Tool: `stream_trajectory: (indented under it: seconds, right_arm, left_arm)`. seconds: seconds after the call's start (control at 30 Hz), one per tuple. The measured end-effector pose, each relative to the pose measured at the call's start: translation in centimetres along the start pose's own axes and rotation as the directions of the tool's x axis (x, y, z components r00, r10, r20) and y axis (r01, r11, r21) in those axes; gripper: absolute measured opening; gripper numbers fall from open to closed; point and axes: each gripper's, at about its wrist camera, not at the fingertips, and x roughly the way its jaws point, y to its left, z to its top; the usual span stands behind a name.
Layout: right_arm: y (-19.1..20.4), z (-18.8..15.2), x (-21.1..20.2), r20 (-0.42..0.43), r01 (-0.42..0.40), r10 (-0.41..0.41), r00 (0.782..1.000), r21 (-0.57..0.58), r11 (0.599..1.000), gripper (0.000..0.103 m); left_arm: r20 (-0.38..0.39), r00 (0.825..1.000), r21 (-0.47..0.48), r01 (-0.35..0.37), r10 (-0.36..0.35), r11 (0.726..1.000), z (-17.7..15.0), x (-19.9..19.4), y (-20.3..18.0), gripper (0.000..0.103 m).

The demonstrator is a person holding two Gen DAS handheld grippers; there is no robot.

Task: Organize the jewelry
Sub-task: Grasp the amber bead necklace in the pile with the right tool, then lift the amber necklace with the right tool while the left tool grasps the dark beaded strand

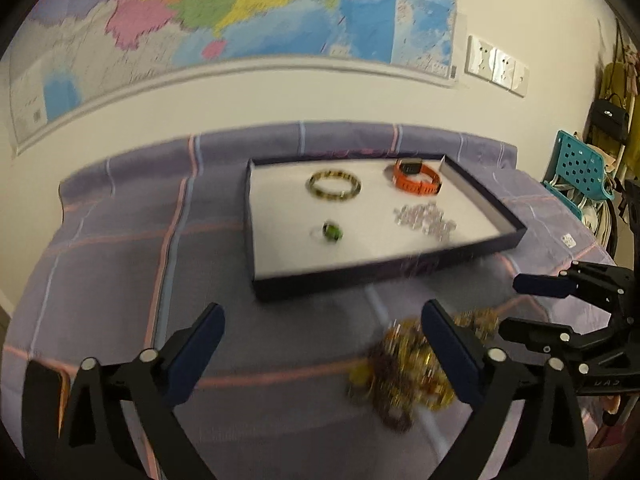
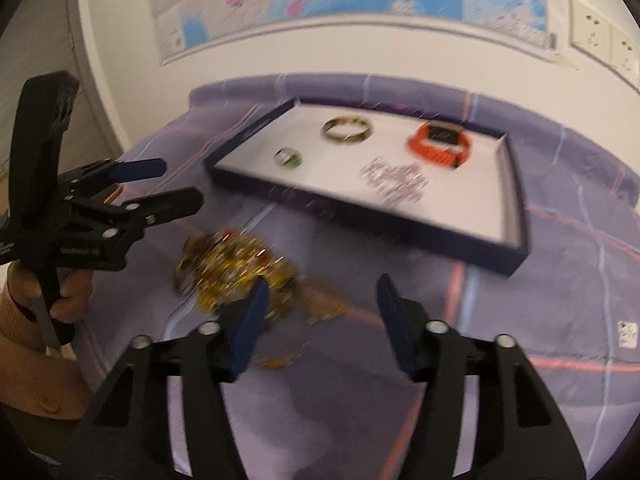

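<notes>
- Both tongs stand empty: the left gripper (image 1: 320, 344), at the bottom of its own view, has its blue-padded jaws spread wide, and the right gripper (image 2: 320, 312), at the bottom of its view, is parted less far, with nothing between the pads of either.
- Lying loose on the lilac checked tablecloth (image 1: 120, 240) is the tangled gold-and-amber bead necklace (image 1: 404, 372). It sits low and right of centre in the left view and just left of centre in the right view, near the front wall of the shallow dark-blue tray with a white floor (image 1: 256, 216) but outside it.
- Already in the tray are the yellow-and-black bangle (image 1: 334, 186), the orange strap watch (image 1: 416, 178), the small green-stoned ring (image 1: 332, 232) and the clear crystal chain (image 1: 426, 222).
- I judge that the step in hand is picking up the heap, which looks like the last piece to go in.
- It would go best if one gripper comes straight down over the thickest part of the pile, pads on either side, and closes fully before lifting.
- A trailing strand could snag the cloth or the other tong, so lift high and keep the second gripper clear.
- The bare white floor at the tray's lower left looks like the spot to set it down.
</notes>
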Motion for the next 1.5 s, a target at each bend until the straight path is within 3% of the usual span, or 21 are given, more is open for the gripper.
stream_trajectory:
  seconds: [0.03,0.2,0.37,0.47,0.53,0.67,0.8,0.97,1.1,1.4,1.5]
  right_arm:
    - [0.5,-0.2,0.2,-0.010,-0.011,0.011,1.000,-0.002,1.000,0.039]
    - [1.5,-0.7,1.2,-0.047,-0.059,0.060,0.997,0.019,0.998,0.029]
    - [1.2,-0.4,2.1,-0.069,-0.068,0.073,0.995,0.065,0.996,0.027]
    - [1.2,-0.2,2.6,-0.068,-0.069,0.074,0.995,0.078,0.995,0.021]
    - [1.2,-0.1,2.7,-0.069,-0.064,0.070,0.995,0.081,0.995,0.012]
    - [1.0,0.1,2.1,-0.051,-0.057,0.062,0.997,0.086,0.995,0.011]
    - [0.8,0.2,0.1,-0.005,-0.079,0.080,0.997,0.092,0.993,0.011]
    - [0.5,0.8,-3.2,0.076,-0.112,0.106,0.992,0.085,0.990,0.011]
    - [-0.2,0.8,-5.2,0.115,-0.092,0.081,0.990,0.092,0.992,0.011]
    - [-5.0,-1.6,-4.9,0.066,0.015,-0.030,0.997,0.215,0.976,0.011]
    - [-6.6,-2.7,-4.1,0.026,0.053,-0.062,0.998,0.260,0.964,0.011]
  left_arm:
    - [-0.013,1.000,-0.007,0.002,-0.002,1.000,-0.5,0.1,0.2,0.087]
    - [-0.044,0.999,-0.027,0.020,-0.021,0.999,-2.0,0.0,1.2,0.076]
    - [-0.034,0.999,-0.028,0.032,-0.033,0.999,-2.3,-0.5,1.5,0.074]
    - [-0.033,0.999,-0.023,0.037,-0.038,0.999,-2.2,-0.5,1.4,0.074]
    - [-0.033,0.999,-0.020,0.042,-0.042,0.999,-2.3,-0.5,1.4,0.073]
    - [-0.032,0.999,-0.001,0.044,-0.044,0.999,-2.3,-0.6,1.3,0.069]
    - [-0.048,0.997,0.025,0.064,-0.062,0.998,-2.4,-0.7,1.1,0.055]
    - [-0.079,0.987,0.085,0.143,-0.137,0.986,-2.8,-1.0,0.1,0.043]
    - [-0.104,0.979,0.133,0.189,-0.176,0.973,-3.2,-1.0,-1.2,0.030]
    - [-0.140,0.972,0.101,0.204,-0.189,0.974,-2.8,0.2,-0.4,0.013]
    - [-0.142,0.974,0.104,0.189,-0.174,0.976,-2.6,0.4,0.0,0.012]
